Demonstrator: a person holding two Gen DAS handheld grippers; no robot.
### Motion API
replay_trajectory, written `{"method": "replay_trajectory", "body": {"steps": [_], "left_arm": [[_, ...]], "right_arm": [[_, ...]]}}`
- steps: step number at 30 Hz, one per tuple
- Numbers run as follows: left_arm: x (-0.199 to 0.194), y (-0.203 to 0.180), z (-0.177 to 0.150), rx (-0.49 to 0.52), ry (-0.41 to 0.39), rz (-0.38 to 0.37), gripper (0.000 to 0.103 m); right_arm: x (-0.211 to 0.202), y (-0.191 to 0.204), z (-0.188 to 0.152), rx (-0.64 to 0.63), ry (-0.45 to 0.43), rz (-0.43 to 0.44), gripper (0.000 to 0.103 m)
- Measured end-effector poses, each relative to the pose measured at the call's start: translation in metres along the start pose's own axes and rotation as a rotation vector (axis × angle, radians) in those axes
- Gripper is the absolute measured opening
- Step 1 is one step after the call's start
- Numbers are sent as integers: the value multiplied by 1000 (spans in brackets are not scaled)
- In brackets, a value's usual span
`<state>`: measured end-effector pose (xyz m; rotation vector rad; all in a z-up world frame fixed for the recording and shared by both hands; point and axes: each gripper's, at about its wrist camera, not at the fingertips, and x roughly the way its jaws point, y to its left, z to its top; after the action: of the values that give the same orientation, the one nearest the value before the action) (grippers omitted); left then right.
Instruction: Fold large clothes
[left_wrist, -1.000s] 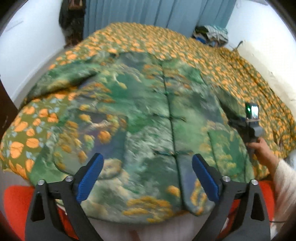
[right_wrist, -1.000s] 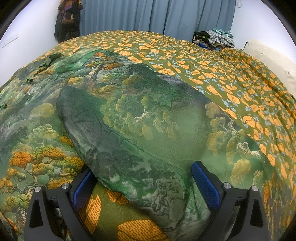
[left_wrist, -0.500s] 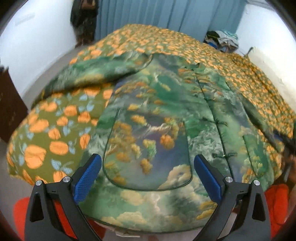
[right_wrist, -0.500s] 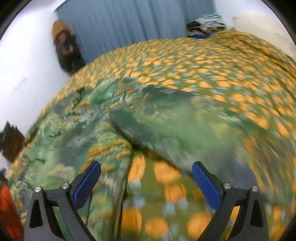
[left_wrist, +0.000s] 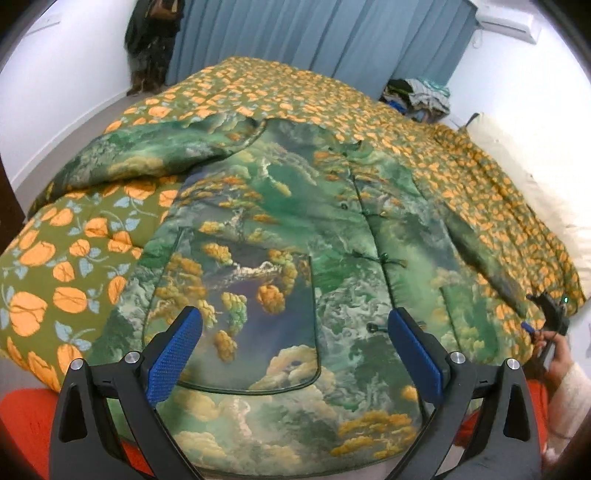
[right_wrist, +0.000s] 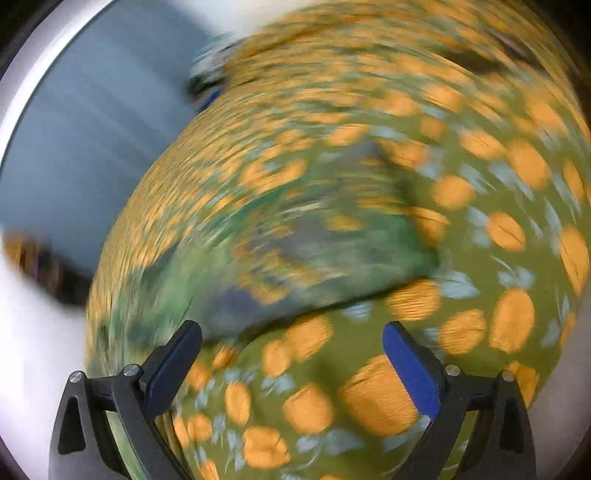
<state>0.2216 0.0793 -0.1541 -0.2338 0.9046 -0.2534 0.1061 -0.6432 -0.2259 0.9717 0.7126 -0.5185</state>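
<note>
A large green jacket (left_wrist: 295, 229) printed with trees and clouds lies front up on the bed, hem toward me, left sleeve spread to the far left. My left gripper (left_wrist: 293, 354) is open and empty above the hem, over the big pocket. My right gripper (right_wrist: 291, 362) is open and empty; its view is blurred and shows the jacket's right sleeve (right_wrist: 288, 243) on the bedspread ahead of it. The right gripper also shows in the left wrist view (left_wrist: 550, 314) at the bed's right edge, held in a hand.
The bed is covered by an olive bedspread with orange fruit (left_wrist: 74, 266). Blue curtains (left_wrist: 332, 33) hang behind it. A pile of clothes (left_wrist: 417, 96) sits at the far right corner, and a cream pillow (left_wrist: 517, 162) lies along the right side.
The left gripper has pulled back and shifted left, showing more of the jacket. The right gripper has swung quickly off the sleeve toward the right, tilting, with its view now blurred.
</note>
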Motion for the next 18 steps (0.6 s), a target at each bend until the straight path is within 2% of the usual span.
{"method": "replay_trajectory", "body": {"steps": [1, 3, 5, 6, 7, 8, 9, 10, 13, 14, 18], "left_arm": [[5, 1, -1, -9, 9, 6, 100], [13, 1, -4, -25, 26, 7, 100], [20, 0, -6, -28, 42, 10, 100], [24, -2, -6, -22, 50, 15, 100], [26, -4, -7, -15, 55, 22, 100], [28, -6, -8, -3, 57, 32, 100], [28, -9, -8, 10, 56, 41, 100], [29, -10, -8, 17, 54, 47, 100], [28, -14, -7, 33, 34, 58, 100], [29, -14, -6, 36, 28, 61, 100], [28, -13, -5, 24, 11, 59, 100]], "right_arm": [[4, -11, 4, 65, -8, 5, 79], [14, -25, 11, 156, -29, 14, 71], [24, -31, 19, 205, -41, 56, 59], [29, -31, 21, 216, -45, 61, 43], [32, -28, 23, 207, -49, 44, 22], [34, -21, 25, 176, -52, 20, 13], [33, -14, 25, 144, -59, 3, 11], [27, 5, 24, 57, -86, -18, 10], [-1, 64, 18, -184, -145, 13, 9], [-18, 100, 9, -321, -178, 34, 9], [-65, 212, -40, -683, -258, 152, 9]]}}
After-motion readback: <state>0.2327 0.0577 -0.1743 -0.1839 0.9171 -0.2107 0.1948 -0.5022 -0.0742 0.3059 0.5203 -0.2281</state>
